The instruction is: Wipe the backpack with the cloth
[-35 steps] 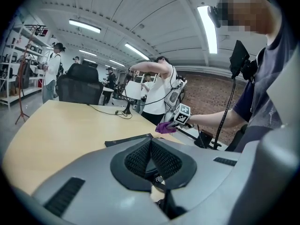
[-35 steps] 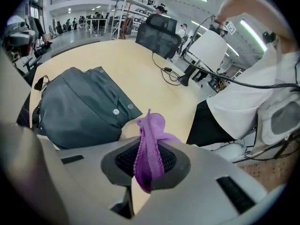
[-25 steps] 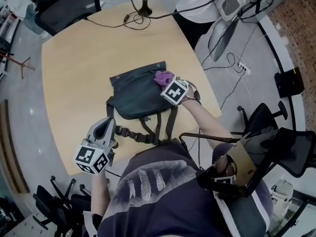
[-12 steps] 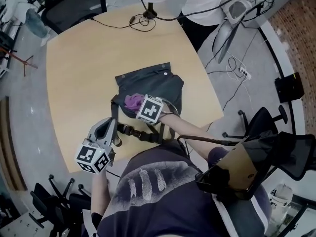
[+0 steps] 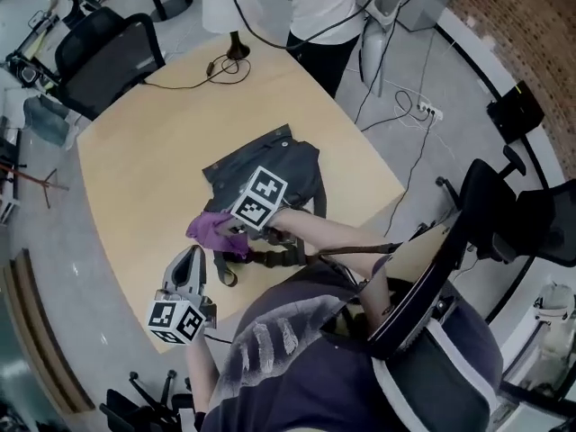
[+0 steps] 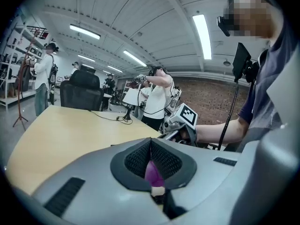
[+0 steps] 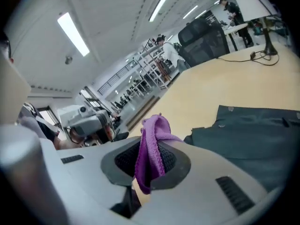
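**Backpack: one wipe across, done**

Lies flat and dark on the tan table [image 5: 144, 151], close to the near edge, with straps [image 5: 261, 257] trailing toward the person. Has the purple cloth [image 5: 211, 228] just past its near left corner now, over bare wood. Pinches that cloth tight in the right gripper [image 5: 232, 229], with a fold sticking up between the jaws.

Started a second ago at the far right corner of the backpack [image 5: 270, 165]. Slid over the middle half a second later. Ends up off the bag now. Looks like one whole wipe is finished. Probably means lifting the cloth and going back for another pass.

Holds the left gripper [image 5: 189, 257] low by the near table edge, apart from the bag, jaws pressed together on nothing.

Hides the near part of the bag under the right arm and marker cube. Cannot tell if the cloth touches the table or hangs just above it. Shows a bit of purple low between the left jaws, likely the cloth farther off.
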`<move>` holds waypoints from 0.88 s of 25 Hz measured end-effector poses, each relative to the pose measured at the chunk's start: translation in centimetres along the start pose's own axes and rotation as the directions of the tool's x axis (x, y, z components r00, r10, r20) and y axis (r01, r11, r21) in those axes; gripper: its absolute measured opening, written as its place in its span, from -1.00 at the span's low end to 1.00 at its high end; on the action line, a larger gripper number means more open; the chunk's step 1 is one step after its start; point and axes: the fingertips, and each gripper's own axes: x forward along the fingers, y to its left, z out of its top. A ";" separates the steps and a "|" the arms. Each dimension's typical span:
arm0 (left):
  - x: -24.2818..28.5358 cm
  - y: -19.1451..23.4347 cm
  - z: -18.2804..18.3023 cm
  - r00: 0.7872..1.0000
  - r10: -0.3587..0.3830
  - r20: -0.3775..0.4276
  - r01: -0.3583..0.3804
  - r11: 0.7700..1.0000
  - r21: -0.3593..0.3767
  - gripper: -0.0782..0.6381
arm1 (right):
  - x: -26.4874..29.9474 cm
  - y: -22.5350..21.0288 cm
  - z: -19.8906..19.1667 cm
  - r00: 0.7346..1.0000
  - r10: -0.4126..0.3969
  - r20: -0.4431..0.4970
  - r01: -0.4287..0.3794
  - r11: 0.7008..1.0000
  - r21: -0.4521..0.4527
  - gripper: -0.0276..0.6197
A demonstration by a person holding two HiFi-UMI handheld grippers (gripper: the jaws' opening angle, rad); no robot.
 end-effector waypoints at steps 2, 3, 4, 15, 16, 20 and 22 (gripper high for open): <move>0.1 -0.4 0.5 1.000 -0.022 0.003 0.022 1.000 0.008 -0.75 | -1.2 0.9 1.8 0.998 -0.002 0.065 0.003 1.000 -0.002 -0.82; 0.4 -0.7 0.6 0.999 -0.039 0.001 0.039 0.999 0.014 -0.75 | -2.0 1.2 2.4 0.996 -0.024 0.082 0.025 0.999 -0.022 -0.82; 0.6 -1.0 0.7 0.998 -0.056 -0.004 0.056 0.998 0.023 -0.75 | -2.8 1.4 2.9 0.994 -0.052 0.098 0.057 0.997 -0.050 -0.82; 1.6 -5.7 1.5 0.990 -0.139 0.013 0.138 0.987 0.086 -0.75 | -12.8 10.2 4.6 0.911 -0.047 0.410 0.148 0.964 -0.219 -0.82; 1.5 -6.2 1.4 0.991 -0.136 0.017 0.134 0.987 0.091 -0.75 | -13.6 10.7 4.1 0.902 -0.043 0.429 0.153 0.962 -0.226 -0.82; 1.4 -8.7 1.2 0.993 -0.113 0.023 0.110 0.988 0.112 -0.75 | -17.4 12.6 1.9 0.864 -0.013 0.504 0.144 0.964 -0.222 -0.82; 1.3 -9.9 1.4 0.997 -0.066 0.038 0.061 0.992 0.112 -0.75 | -19.4 13.5 0.0 0.860 0.013 0.510 0.120 0.967 -0.226 -0.82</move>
